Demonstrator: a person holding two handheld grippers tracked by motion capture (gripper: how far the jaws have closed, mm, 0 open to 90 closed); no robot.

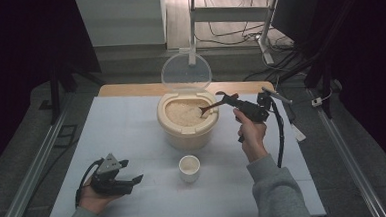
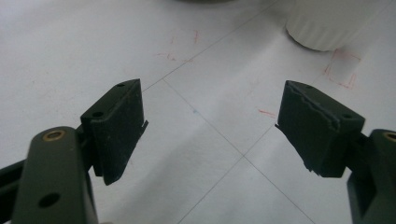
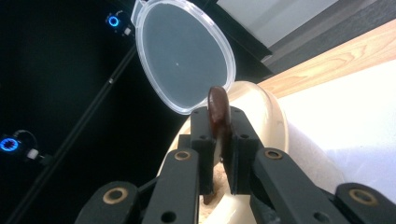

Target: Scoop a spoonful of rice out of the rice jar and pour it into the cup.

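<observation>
The desk (image 1: 132, 136) has bare room on its left and near sides. At its far middle stands the rice bin (image 1: 188, 124), its clear lid (image 1: 185, 73) hinged upright behind. A small white cup (image 1: 189, 167) sits just near of the bin. The right gripper (image 1: 231, 102) has its fingers (image 3: 233, 140) clamped on a brown spoon (image 1: 208, 108), whose bowl is dipped into the rice. The left gripper (image 1: 132, 179) rests near-left, fingers (image 2: 116, 126) wide apart, holding nothing. A tilted spoon could likely spill grains crossing the bin's rim toward the cup.

The high view is dim and soft, dark at both sides, with the white tabletop (image 1: 132, 136) evenly lit from above. In the left gripper view the tabletop glares pale. The right gripper view is dark, with the clear lid (image 3: 184, 53) catching light.
</observation>
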